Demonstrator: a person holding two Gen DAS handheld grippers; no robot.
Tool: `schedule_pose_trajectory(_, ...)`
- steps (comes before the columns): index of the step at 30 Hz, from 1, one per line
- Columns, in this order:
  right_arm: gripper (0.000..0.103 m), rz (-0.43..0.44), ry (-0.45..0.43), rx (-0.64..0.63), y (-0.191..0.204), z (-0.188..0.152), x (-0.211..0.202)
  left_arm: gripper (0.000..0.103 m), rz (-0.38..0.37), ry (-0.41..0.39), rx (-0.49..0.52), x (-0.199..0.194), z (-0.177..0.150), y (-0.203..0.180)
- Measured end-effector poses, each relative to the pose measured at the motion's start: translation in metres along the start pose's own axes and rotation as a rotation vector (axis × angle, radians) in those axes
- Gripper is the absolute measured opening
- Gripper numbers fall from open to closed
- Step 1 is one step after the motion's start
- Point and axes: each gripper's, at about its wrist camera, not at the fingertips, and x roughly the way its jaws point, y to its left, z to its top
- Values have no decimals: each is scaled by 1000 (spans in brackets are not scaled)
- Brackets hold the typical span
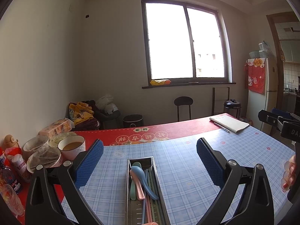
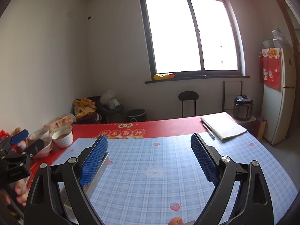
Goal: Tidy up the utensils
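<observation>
A narrow metal utensil tray (image 1: pixel 156 174) lies on the blue checked tablecloth (image 1: pixel 178 161), straight ahead between my left gripper's fingers. Inside it lie a blue spoon (image 1: pixel 143 180), a pink spoon (image 1: pixel 137 185), a green spoon (image 1: pixel 133 187) and several coloured chopsticks (image 1: pixel 150 202). My left gripper (image 1: pixel 150 151) hangs open above the tray and holds nothing. My right gripper (image 2: pixel 149 148) is open too, over bare cloth, with the tray's metal side (image 2: pixel 98 176) showing just behind its left finger. Each gripper appears at the edge of the other's view.
Bowls (image 1: pixel 72 147), covered dishes, bottles and a tissue box (image 1: pixel 56 129) crowd the table's left end. A notebook (image 1: pixel 229 124) and pen (image 1: pixel 222 127) lie at the far right on the red mat. A person's fingers (image 1: pixel 289 176) show at the right edge.
</observation>
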Motion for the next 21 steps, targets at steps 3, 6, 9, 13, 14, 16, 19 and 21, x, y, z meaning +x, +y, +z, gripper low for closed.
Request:
schedule_pose_trajectory(3, 87, 0, 0, -1, 1, 1, 0, 97, -1, -1, 0, 0, 0, 1)
schedule_pose_trajectory(6, 87, -3, -2, -1, 1, 1, 0, 97, -2, 0, -1, -1, 0, 2)
schedule_pose_trajectory(9, 87, -5, -2, -2, 1, 1, 0, 97, -2, 0, -3, -1, 1, 2)
schedule_pose_trajectory(13, 87, -7, 1, -1, 0, 1, -1, 97, -1, 9, -11, 0, 1, 4)
schedule_pose_trajectory(14, 87, -7, 2, -1, 0, 1, 0, 97, -1, 10, -13, 1, 1, 5)
schedule_pose_trajectory(16, 87, -8, 3, -1, 0, 1, 0, 97, 0, 9, -14, 0, 1, 6)
schedule_pose_trajectory(19, 87, -9, 6, 1, 0, -1, 0, 97, -3, 7, -13, 0, 1, 5)
schedule_pose_trajectory(21, 87, -9, 8, 2, -1, -1, 0, 97, -4, 7, -14, 0, 1, 6)
